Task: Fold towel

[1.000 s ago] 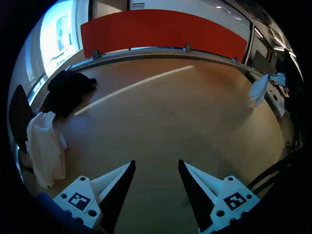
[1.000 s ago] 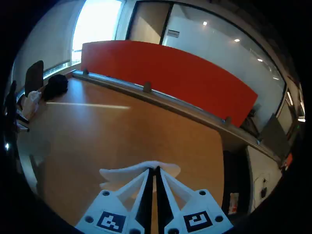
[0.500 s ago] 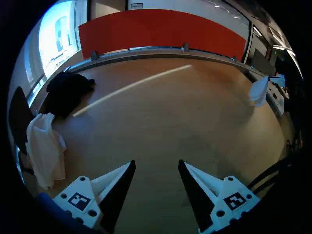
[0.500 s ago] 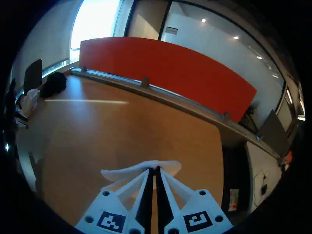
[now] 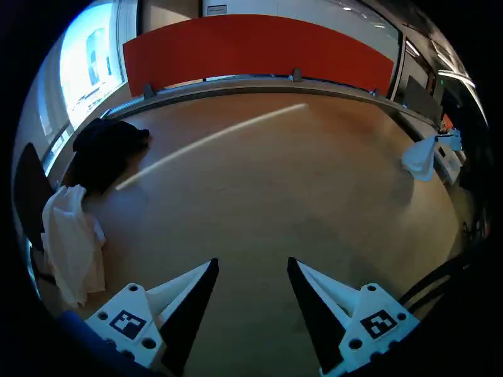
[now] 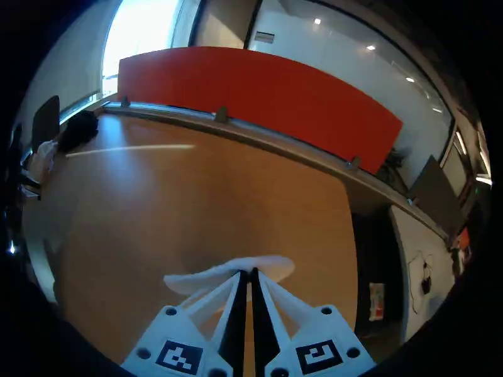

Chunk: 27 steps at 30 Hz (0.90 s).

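White cloth towel [image 6: 276, 266] is in my right gripper [image 6: 250, 274], whose jaws are pressed together on a bunched edge of it. It is held up over the light brown wooden table [image 6: 188, 201], towards its right edge. In the left gripper view a small white bundle hangs by that same edge. I take it for the same towel [image 5: 419, 158], though it is too far off to be sure.

My left gripper [image 5: 251, 261] hovers over the near edge of the table with its jaws apart and nothing between them.

I judge the towel light and limp. Held at one pinch it will sag into a clump, so the left gripper should take a free corner along the held edge to spread it.

A black heaped garment [image 5: 105, 148] lies near the far left corner, below the long red partition panel [image 5: 258, 53].
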Tool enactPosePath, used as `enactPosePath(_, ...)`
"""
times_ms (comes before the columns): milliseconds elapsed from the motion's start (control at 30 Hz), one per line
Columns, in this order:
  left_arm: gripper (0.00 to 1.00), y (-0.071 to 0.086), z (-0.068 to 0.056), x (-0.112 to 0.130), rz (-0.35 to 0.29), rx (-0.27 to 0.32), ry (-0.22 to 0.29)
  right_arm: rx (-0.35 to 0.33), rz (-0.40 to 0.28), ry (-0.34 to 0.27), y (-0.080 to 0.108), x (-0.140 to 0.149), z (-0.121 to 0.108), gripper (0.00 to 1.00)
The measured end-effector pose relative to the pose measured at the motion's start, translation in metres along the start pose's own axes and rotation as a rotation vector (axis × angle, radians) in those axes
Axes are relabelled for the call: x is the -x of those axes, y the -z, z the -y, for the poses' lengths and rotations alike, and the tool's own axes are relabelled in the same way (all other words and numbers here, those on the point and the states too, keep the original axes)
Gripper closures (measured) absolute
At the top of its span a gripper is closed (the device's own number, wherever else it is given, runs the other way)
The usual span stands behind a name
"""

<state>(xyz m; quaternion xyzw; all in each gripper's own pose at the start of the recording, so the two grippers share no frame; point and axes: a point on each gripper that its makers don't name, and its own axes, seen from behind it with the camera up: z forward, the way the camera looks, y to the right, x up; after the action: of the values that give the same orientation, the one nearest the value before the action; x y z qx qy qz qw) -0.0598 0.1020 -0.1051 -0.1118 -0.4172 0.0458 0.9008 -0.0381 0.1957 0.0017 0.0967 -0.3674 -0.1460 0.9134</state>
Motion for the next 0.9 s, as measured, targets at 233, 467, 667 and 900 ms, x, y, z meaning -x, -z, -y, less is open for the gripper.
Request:
enactPosePath(233,0.19,0.001,-0.003,0.001,0.000,0.005,-0.005,0.026,0.052,-0.022,0.003,0.034,-0.007,0.95)
enactPosePath(467,0.19,0.002,-0.005,0.002,-0.001,0.006,-0.009,0.049,0.105,-0.051,0.003,0.065,-0.013,0.95)
enactPosePath(667,0.19,0.004,-0.004,0.004,0.000,0.003,-0.009,0.063,0.142,-0.071,0.003,0.087,-0.015,0.95)
enactPosePath(900,0.19,0.006,-0.005,0.005,-0.002,0.002,-0.010,0.087,0.188,-0.090,0.002,0.111,-0.021,0.95)
